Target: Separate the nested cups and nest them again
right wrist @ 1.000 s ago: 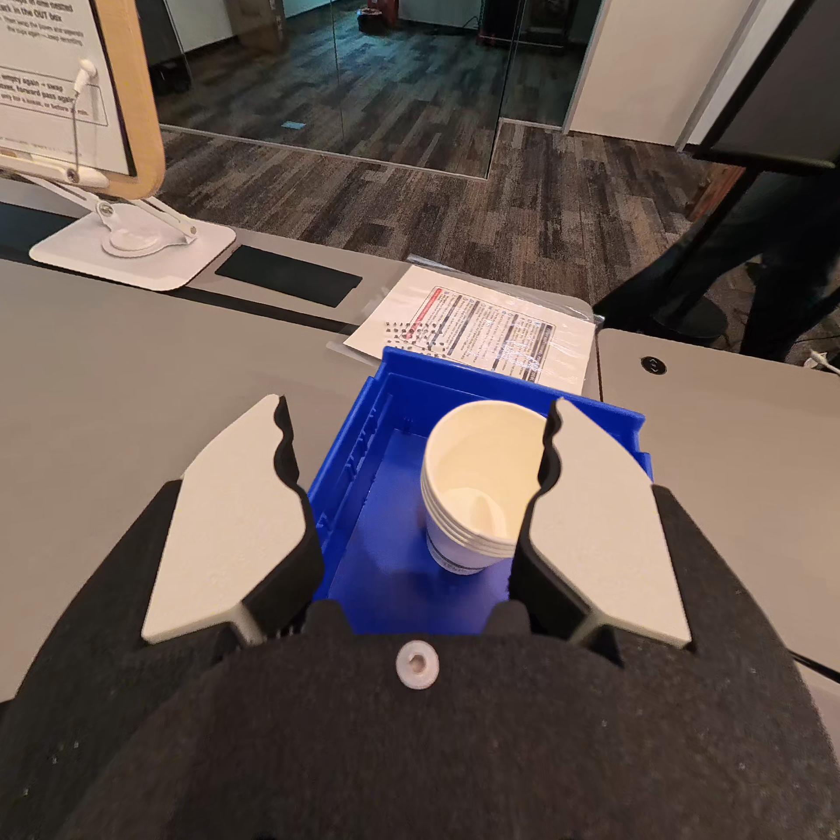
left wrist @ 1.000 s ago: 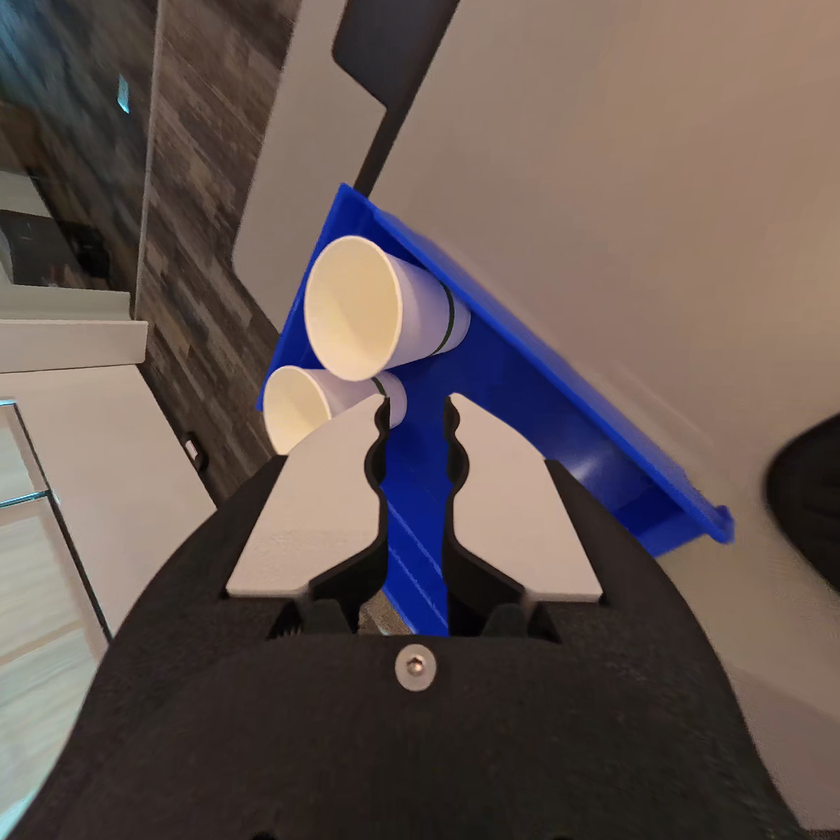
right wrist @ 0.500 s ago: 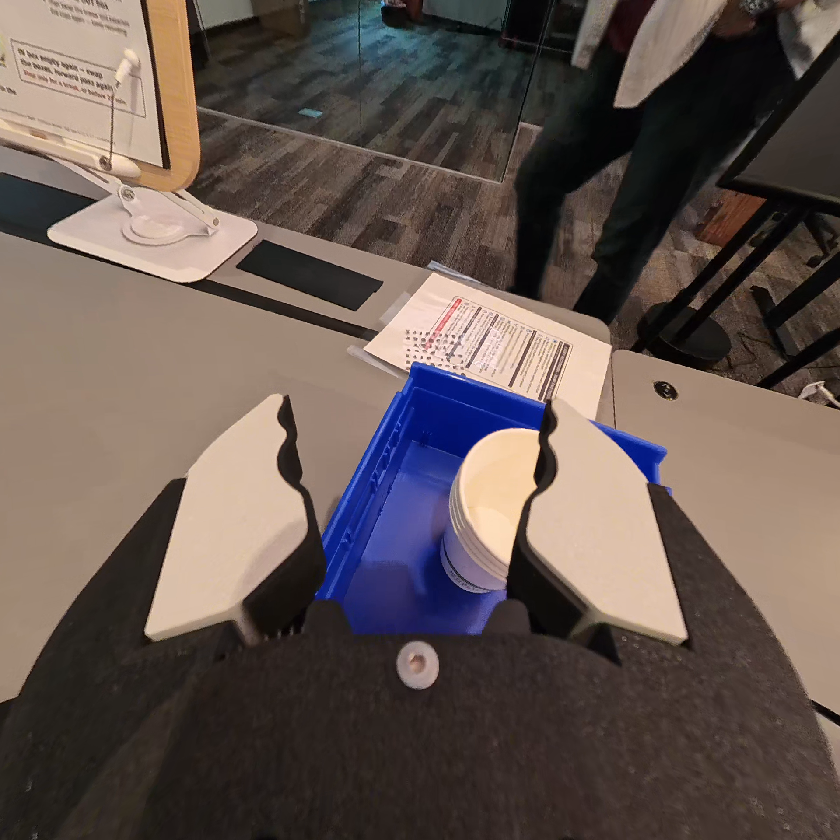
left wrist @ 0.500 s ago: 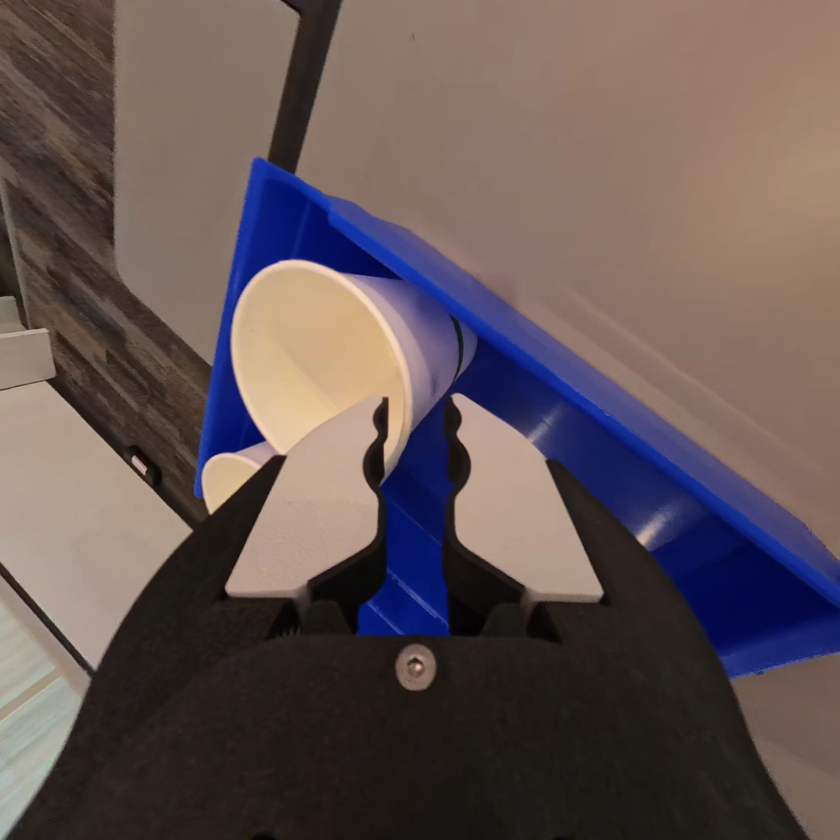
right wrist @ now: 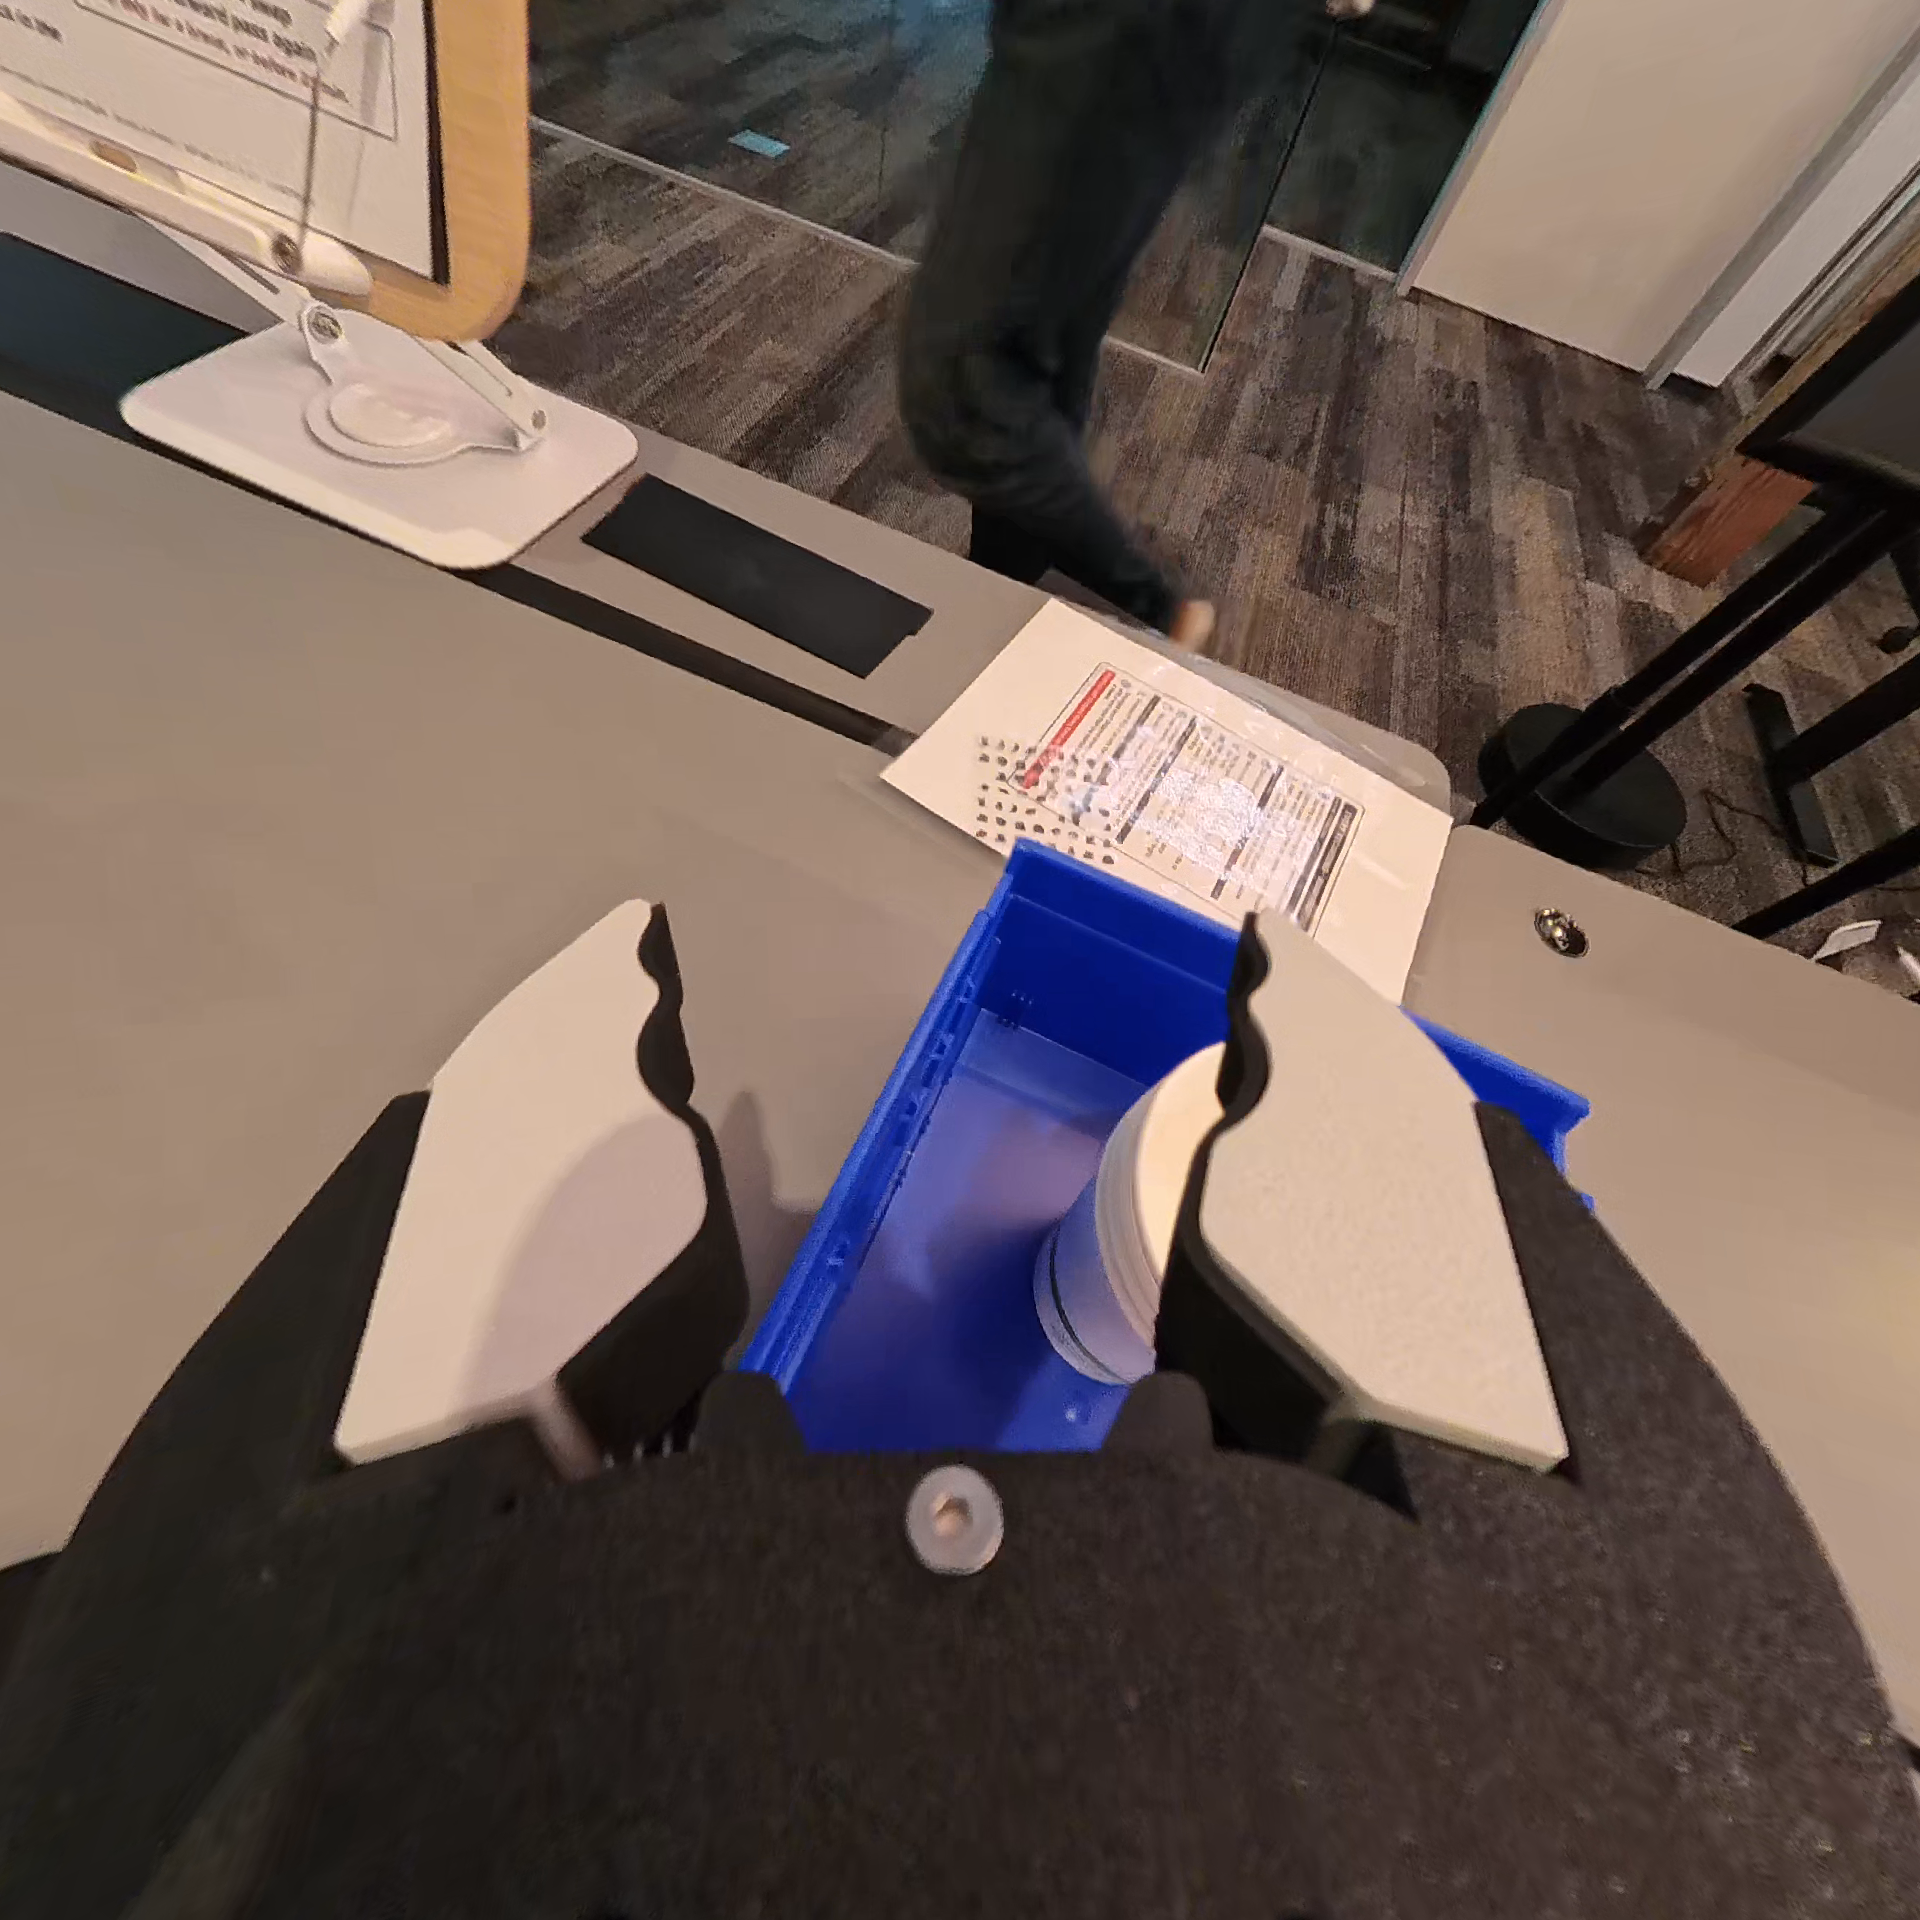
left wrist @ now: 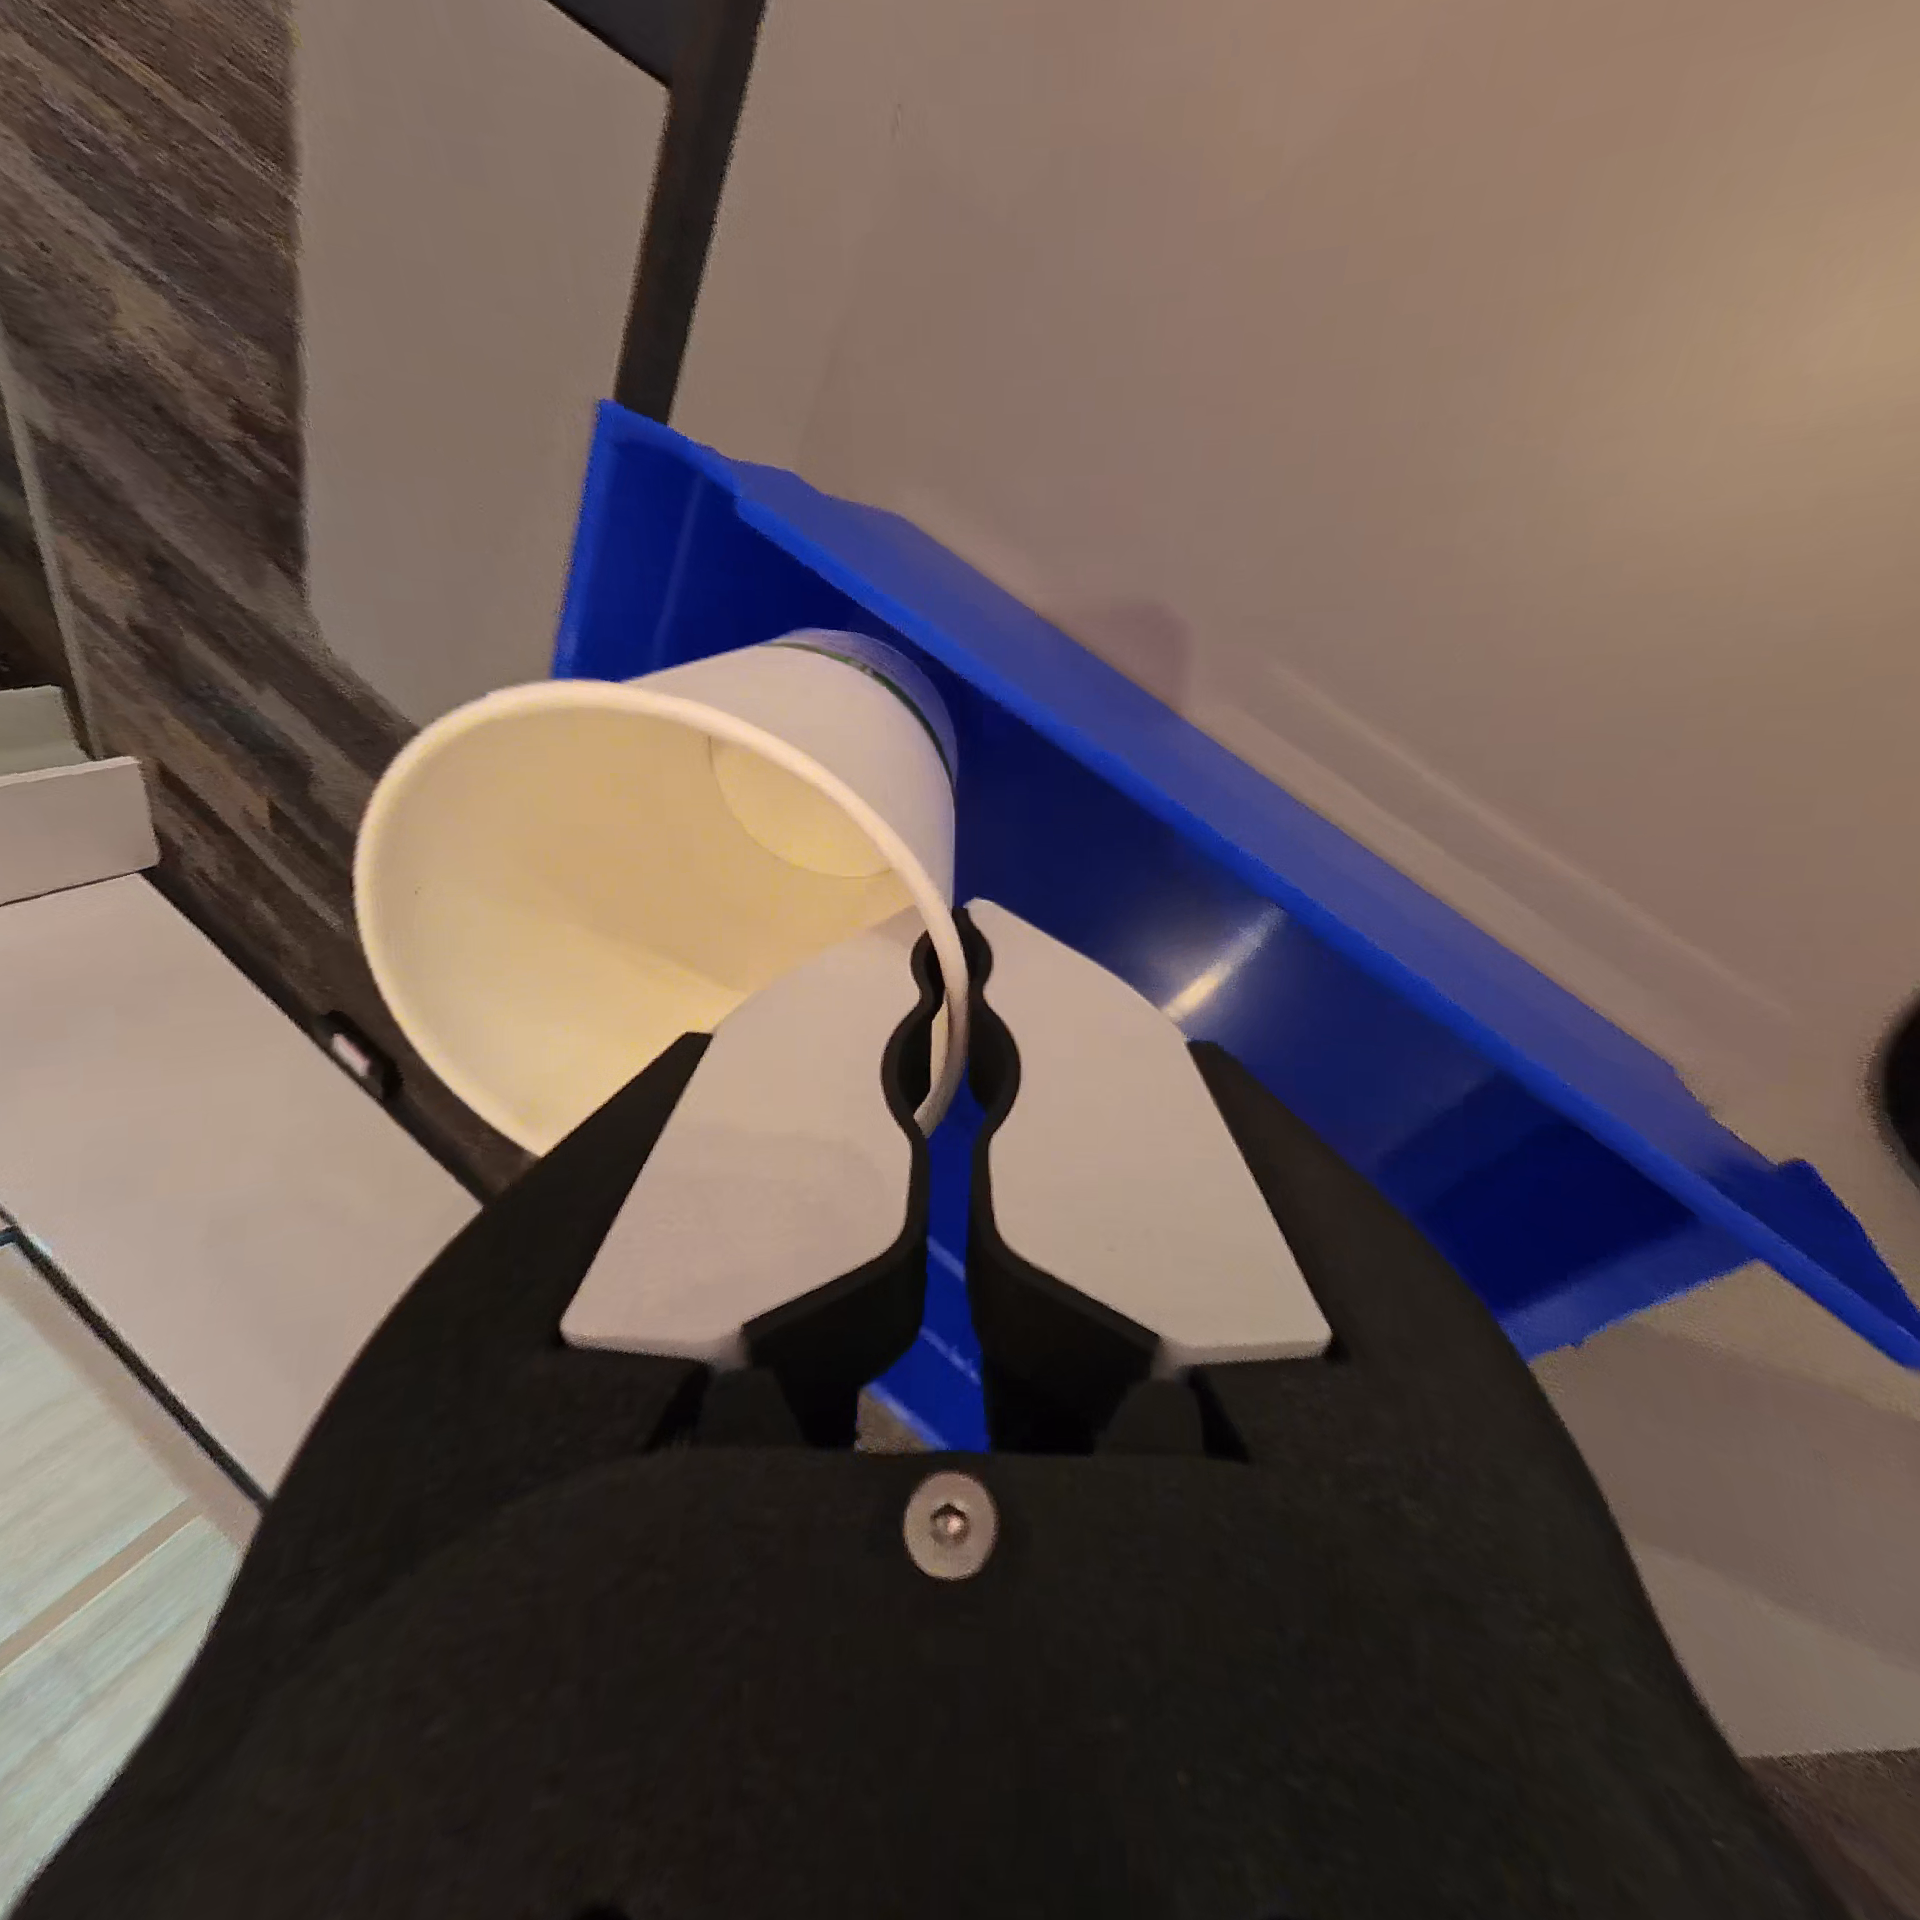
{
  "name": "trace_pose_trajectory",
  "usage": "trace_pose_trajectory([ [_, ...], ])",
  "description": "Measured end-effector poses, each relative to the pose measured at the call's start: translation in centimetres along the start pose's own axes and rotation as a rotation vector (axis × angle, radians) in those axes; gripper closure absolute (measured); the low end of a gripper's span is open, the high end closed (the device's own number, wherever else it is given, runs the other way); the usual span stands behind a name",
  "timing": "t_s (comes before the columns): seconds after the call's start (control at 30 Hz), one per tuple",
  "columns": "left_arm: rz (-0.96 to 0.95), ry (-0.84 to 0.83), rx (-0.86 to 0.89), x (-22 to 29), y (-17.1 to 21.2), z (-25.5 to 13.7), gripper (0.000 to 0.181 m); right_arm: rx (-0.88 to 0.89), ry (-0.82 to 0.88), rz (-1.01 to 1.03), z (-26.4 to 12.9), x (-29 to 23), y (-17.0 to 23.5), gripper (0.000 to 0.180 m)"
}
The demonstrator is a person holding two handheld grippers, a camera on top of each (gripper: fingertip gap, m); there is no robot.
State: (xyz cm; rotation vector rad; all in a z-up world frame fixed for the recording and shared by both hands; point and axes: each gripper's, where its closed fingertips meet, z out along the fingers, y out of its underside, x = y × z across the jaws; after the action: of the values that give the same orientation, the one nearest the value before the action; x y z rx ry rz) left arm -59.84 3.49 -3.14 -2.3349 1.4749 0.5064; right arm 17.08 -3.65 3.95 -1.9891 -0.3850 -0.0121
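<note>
In the left wrist view my left gripper (left wrist: 953, 940) is shut on the rim of a white paper cup (left wrist: 665, 831), one finger inside the wall and one outside. The cup is over a blue bin (left wrist: 1299, 935). In the right wrist view my right gripper (right wrist: 951, 935) is wide open and holds nothing. It hovers over another blue bin (right wrist: 914, 1195), where a stack of nested white cups (right wrist: 1117, 1236) stands, partly hidden behind my right finger (right wrist: 1351, 1174).
A grey table (right wrist: 312, 779) carries a laminated sheet (right wrist: 1174, 790) behind the bin and a white stand with a wooden-framed board (right wrist: 395, 416) at the back left. A person's legs (right wrist: 1039, 312) pass on the floor beyond the table.
My left gripper moved in and closed on the rim of the larger cup; the second, smaller cup is out of sight. My right gripper drifted left, so the stack slid behind its right finger.
</note>
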Motion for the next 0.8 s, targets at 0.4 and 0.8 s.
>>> trace_pose_trajectory([
  [0.4, 0.268, 0.136, 0.505, 11.3, -15.4, -19.5, 0.181, 0.432, -0.711, -0.227, -5.1, -20.6, -11.3, 0.083],
  [0.8, 0.793, 0.328, 0.508, 28.0, -25.7, -24.1, 0.181, 0.363, -1.254, -0.4, -7.1, -38.3, -9.3, 0.074],
])
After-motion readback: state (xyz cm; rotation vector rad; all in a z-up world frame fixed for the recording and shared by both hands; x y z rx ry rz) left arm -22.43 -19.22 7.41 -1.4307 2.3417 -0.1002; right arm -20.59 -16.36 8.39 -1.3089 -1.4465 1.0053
